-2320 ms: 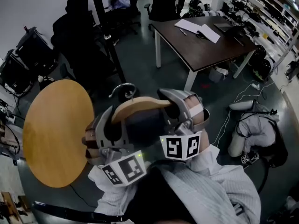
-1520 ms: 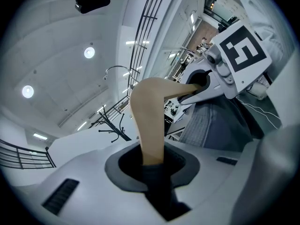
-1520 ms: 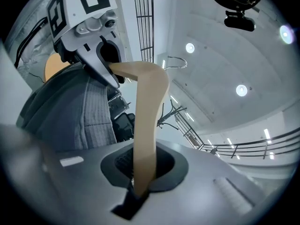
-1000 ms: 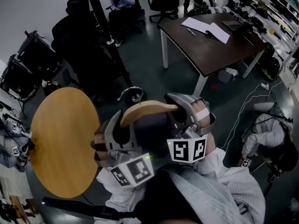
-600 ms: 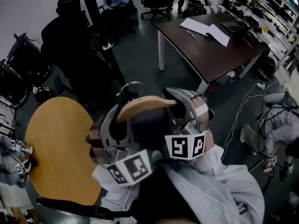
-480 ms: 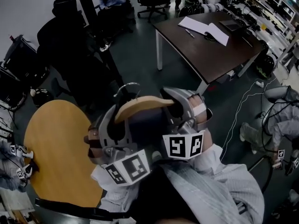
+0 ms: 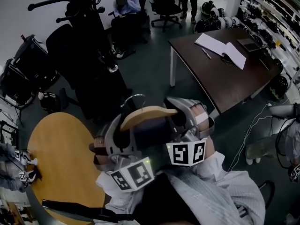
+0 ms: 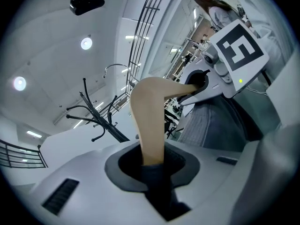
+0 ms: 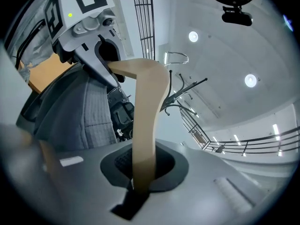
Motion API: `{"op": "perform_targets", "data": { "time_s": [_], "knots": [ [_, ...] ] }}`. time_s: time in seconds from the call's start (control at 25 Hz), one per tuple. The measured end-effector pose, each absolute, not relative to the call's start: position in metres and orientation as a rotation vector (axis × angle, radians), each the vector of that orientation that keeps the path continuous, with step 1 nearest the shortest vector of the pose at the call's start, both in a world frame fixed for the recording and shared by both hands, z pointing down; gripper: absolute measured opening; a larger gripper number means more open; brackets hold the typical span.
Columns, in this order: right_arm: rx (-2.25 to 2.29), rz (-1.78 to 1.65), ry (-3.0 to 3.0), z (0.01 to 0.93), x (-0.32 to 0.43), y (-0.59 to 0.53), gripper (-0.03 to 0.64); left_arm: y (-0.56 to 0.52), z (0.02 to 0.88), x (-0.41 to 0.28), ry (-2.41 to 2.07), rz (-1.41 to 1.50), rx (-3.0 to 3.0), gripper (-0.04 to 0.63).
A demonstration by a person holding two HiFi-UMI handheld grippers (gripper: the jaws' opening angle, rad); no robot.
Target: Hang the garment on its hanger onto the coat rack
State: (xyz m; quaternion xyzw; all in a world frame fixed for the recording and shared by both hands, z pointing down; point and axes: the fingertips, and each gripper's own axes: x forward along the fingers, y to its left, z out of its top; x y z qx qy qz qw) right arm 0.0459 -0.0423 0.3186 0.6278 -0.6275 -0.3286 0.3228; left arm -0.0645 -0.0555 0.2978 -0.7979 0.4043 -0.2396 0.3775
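In the head view the wooden hanger (image 7: 149, 116) sits at centre frame, held level between the left gripper (image 7: 123, 131) and the right gripper (image 7: 177, 115), with the dark garment (image 7: 149, 134) draped beneath it and its metal hook (image 7: 134, 98) pointing toward the coat rack (image 7: 99, 41) in the upper left. The rack is near but apart from the hook, and dark clothes already hang on it. The left gripper view shows its jaws clamped on one hanger arm, over a fold of garment cloth, with the rack's curved pegs (image 8: 89, 116) left of centre. The right gripper view shows its jaws pinched tight on the other arm, the pegs (image 9: 180, 95) just beyond the hook. This looks like the carry toward the rack – the hanging itself is not yet done. The next move likely calls for lifting the hook over a free peg – then lowering it on before either clamp lets go.
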Motion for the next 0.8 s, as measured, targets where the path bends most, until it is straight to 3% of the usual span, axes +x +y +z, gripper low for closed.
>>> {"op": "perform_targets", "data": {
  "time_s": [0.32, 0.8],
  "knots": [
    [1.527, -0.979, -1.795, 0.296, 0.124, -0.126, 0.020, -0.121, 0.278, 0.013, 1.227, -0.671, -1.967, 0.066],
    [1.393, -1.082, -1.933, 0.288, 0.164, -0.224, 0.023, -0.200, 0.273, 0.054, 1.427, -0.755, -1.901, 0.066]
  ]
}}
